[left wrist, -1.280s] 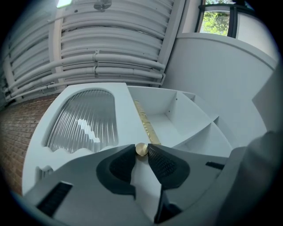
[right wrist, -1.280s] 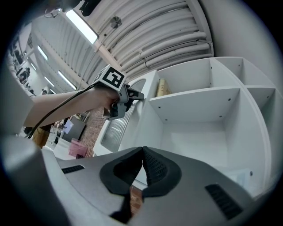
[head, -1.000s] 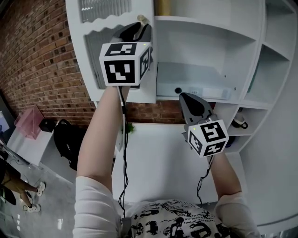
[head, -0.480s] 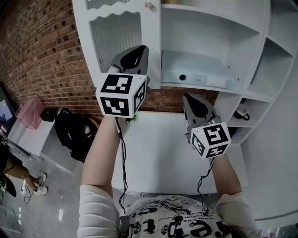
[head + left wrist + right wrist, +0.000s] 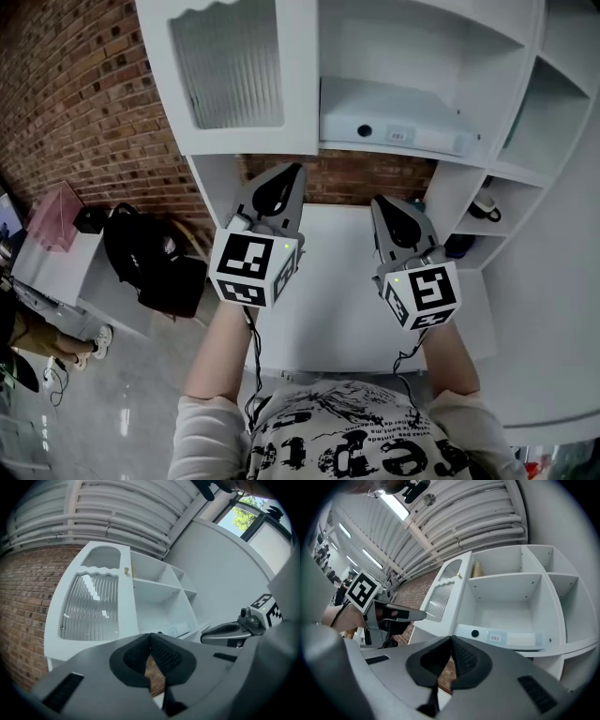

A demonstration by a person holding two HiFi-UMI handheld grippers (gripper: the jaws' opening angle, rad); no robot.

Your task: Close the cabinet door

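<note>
At the far left a brick wall (image 5: 84, 103) runs behind a black bag (image 5: 141, 258) on the floor. To its right, the cabinet door (image 5: 234, 75) has a ribbed glass panel. It covers the left column of the white shelf unit (image 5: 525, 112), with its small knob (image 5: 125, 570) at its right edge. It appears to lie flat with the unit's front, closed. Below the door, the left claw (image 5: 292, 173) hovers over the white worktop (image 5: 328, 319), clear of the door. Its jaws are pressed together with nothing between them. Just beside it to the right, the right claw (image 5: 380, 204) is level with it and also over the worktop. Its jaws likewise meet, and it is empty. Above and beyond both claws, a long white box (image 5: 394, 127) with a round dark hole and a label lies in an open compartment right of the door. Further open shelves curve away at the far right.
</note>
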